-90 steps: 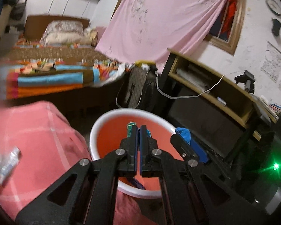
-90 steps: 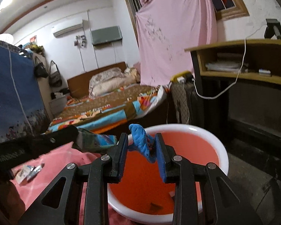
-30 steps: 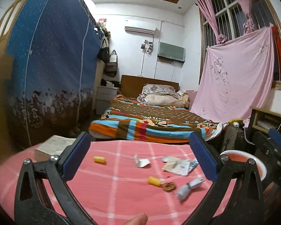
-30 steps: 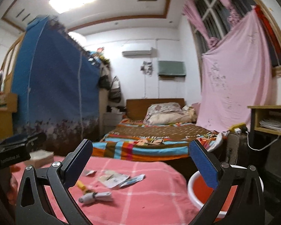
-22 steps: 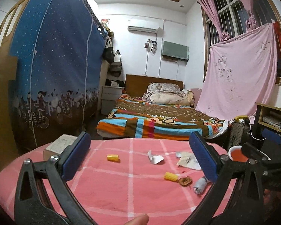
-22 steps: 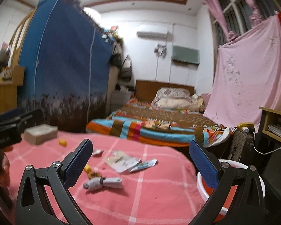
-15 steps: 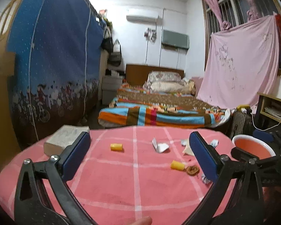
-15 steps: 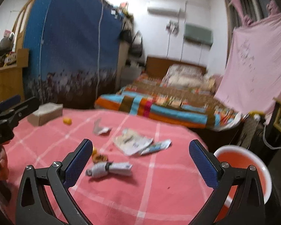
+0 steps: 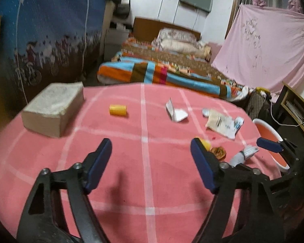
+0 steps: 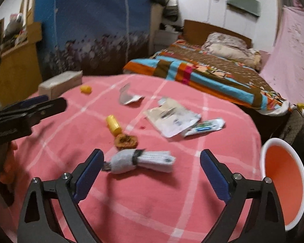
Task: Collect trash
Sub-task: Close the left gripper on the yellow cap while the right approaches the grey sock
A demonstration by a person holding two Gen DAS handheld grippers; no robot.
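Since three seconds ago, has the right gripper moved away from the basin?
Yes. The right gripper, then over the orange basin, now sits left of it above the pink tablecloth; jaws open, closing slightly.

Bed, pink sheet, tissue box

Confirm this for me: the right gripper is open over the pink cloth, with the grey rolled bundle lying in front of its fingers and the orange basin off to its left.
Wrong side. In the right wrist view the orange basin sits to the right of the right gripper, past the edge of the pink cloth. The rest holds: its jaws are open, and the grey rolled bundle lies just ahead.
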